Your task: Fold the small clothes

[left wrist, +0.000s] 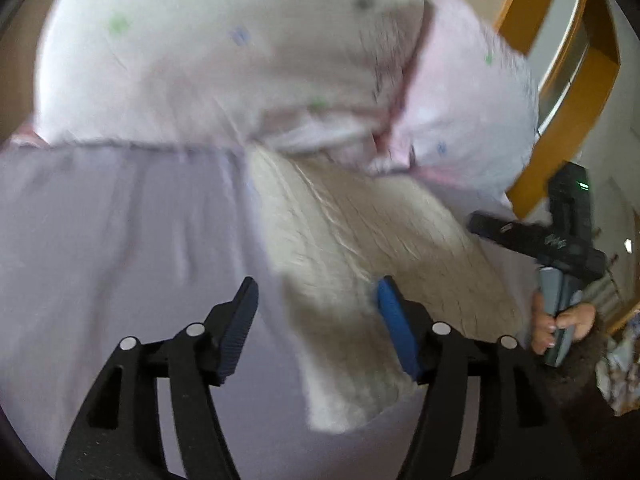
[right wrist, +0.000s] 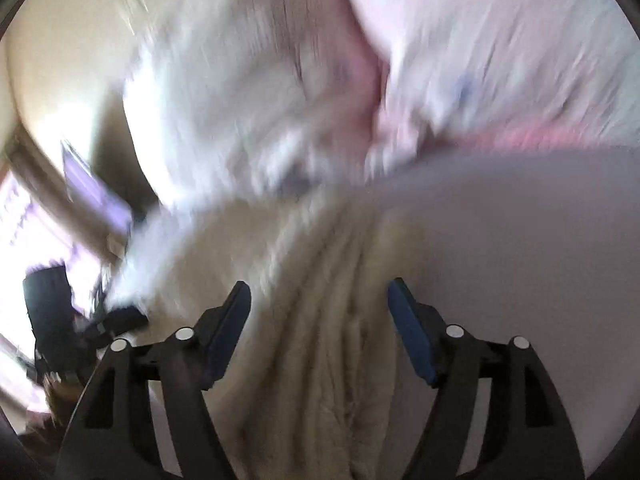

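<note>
Cream garment [left wrist: 360, 272], ribbed and crumpled, lies on the lilac bedsheet [left wrist: 120, 240] just in front of two pale pillows [left wrist: 224, 60]. Its long axis runs from the pillows back toward the person. In the right wrist view the cloth [right wrist: 320, 320] passes straight between the fingers of the right gripper [right wrist: 318, 320], which stand wide and hold nothing. The left gripper [left wrist: 316, 316], also wide and empty, has the garment's edge at its blue finger pad [left wrist: 396, 328], the rest lying off to its right. Judging by this, the right gripper is better centred for a pinch. Both views are blurred.
</note>
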`<state>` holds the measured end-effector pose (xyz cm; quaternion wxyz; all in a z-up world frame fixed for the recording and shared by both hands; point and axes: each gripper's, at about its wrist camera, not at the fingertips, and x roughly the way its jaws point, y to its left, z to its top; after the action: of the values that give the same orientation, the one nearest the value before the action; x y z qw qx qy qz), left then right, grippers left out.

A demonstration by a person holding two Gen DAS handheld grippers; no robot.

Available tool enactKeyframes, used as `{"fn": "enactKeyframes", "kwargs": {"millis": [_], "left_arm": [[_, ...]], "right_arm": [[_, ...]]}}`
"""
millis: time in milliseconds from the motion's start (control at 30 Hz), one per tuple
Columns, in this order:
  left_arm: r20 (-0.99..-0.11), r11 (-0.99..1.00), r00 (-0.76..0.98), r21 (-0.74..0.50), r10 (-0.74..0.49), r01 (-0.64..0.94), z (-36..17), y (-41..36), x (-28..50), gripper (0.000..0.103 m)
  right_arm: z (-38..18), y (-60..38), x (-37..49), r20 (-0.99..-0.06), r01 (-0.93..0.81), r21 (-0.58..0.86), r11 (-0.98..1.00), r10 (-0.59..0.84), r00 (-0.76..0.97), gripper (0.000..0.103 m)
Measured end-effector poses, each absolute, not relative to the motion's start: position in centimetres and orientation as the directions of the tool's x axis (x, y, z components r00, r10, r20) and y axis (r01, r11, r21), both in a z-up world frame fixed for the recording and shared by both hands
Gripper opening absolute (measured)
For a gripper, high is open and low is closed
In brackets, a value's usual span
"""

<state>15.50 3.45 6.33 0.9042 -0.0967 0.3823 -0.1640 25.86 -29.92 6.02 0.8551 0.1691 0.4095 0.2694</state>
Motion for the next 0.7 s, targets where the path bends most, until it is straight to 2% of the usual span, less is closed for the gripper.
{"fn": "enactKeyframes", "kwargs": {"millis": [33,67,100,200,300,333,467,567,667,700], "left_arm": [[-0.643,0.930,0.675,-0.295,-0.363,0.220,6.8,3.5,15.1,0.068],[-0.617,0.926,0.694,-0.302,-0.370,0.225,7.3,3.7,14.7,0.068],[-0.605,0.922,0.700,-0.312,-0.379,0.230,7.6,3.9,14.5,0.069],[-0.583,0.910,0.705,-0.334,-0.404,0.244,8.0,3.7,14.0,0.070],[-0.570,0.899,0.703,-0.355,-0.425,0.256,8.2,3.9,13.2,0.071],[-0.566,0.897,0.703,-0.358,-0.430,0.260,8.4,3.7,13.1,0.072],[-0.555,0.903,0.720,-0.344,-0.418,0.259,8.8,4.3,12.0,0.073],[-0.540,0.902,0.728,-0.327,-0.423,0.282,9.2,4.0,12.0,0.074],[-0.527,0.880,0.707,-0.335,-0.471,0.337,9.9,2.0,12.9,0.075],[-0.522,0.871,0.698,-0.337,-0.490,0.358,10.2,1.2,13.2,0.076]], "right_arm": [[6.7,-29.9,25.7,-0.586,-0.336,0.517,0.788,0.611,0.532,0.064],[7.1,-29.3,25.7,-0.587,-0.348,0.513,0.785,0.616,0.524,0.061],[7.1,-28.3,25.9,-0.611,-0.352,0.493,0.796,0.604,0.511,0.058],[5.4,-25.8,26.7,-0.731,-0.311,0.389,0.867,0.496,0.469,0.058],[3.5,-24.2,26.7,-0.744,-0.333,0.396,0.856,0.511,0.430,0.022],[3.6,-24.1,26.3,-0.736,-0.339,0.379,0.861,0.502,0.454,0.019],[6.2,-28.0,23.8,-0.667,-0.263,0.378,0.888,0.458,0.588,0.017],[5.0,-30.5,23.1,-0.727,-0.159,0.281,0.946,0.318,0.608,0.017],[4.0,-30.9,23.3,-0.757,-0.152,0.291,0.944,0.325,0.567,0.025],[4.7,-31.2,22.9,-0.749,-0.149,0.290,0.945,0.321,0.580,0.035]]}}
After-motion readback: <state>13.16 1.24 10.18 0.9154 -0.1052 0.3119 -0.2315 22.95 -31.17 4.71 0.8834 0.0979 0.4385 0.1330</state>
